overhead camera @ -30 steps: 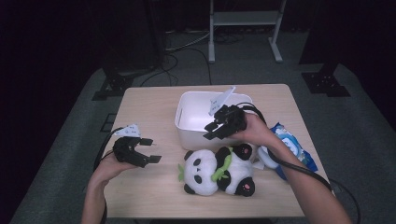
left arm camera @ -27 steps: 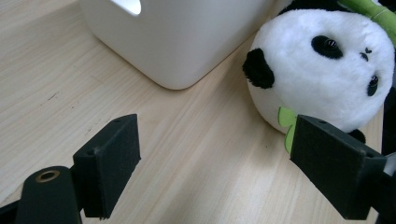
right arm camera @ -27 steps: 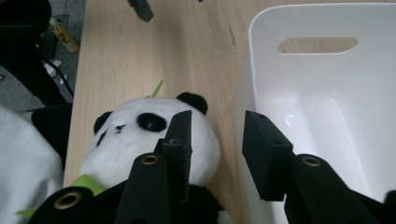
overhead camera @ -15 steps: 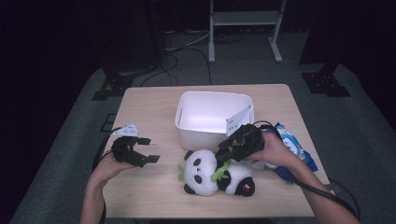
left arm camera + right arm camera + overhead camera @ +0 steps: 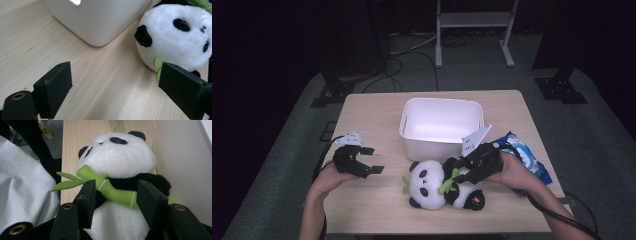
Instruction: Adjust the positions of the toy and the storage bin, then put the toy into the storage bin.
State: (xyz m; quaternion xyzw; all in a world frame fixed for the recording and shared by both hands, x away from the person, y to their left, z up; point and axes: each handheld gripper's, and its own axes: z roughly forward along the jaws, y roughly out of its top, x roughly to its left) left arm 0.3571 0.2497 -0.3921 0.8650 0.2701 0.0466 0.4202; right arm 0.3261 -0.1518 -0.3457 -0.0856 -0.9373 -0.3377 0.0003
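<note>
Reaching over the toy: the right gripper [image 5: 457,172] is low over the panda plush [image 5: 439,184], at the near right part of the table [image 5: 372,107].
Right gripper state: its jaws stand apart, one on each side of the green bamboo stalk [image 5: 110,191] that lies across the panda's chest. In the right gripper view the stalk passes between the two jaws, and the left one seems to touch it. I cannot tell if the jaws already press on the plush; they are not closed on it.
Panda plush place: it lies on the table just near of the white bin [image 5: 441,126], with its white head to the left and its black legs to the right. In the high view it is almost touching the near wall of the bin.
Left gripper state: the left gripper [image 5: 371,161] is held at the near left part of the table, well apart from the bin. Its jaws are wide open and hold nothing; in the left gripper view only bare wood lies between them.
Left gripper view: the panda's head [image 5: 175,37] is ahead at the right, and the corner of the bin [image 5: 100,20] is ahead at the far side.
Blue packet: a blue packet [image 5: 524,155] lies at the right edge of the table, partly under the person's right hand [image 5: 512,170].
</note>
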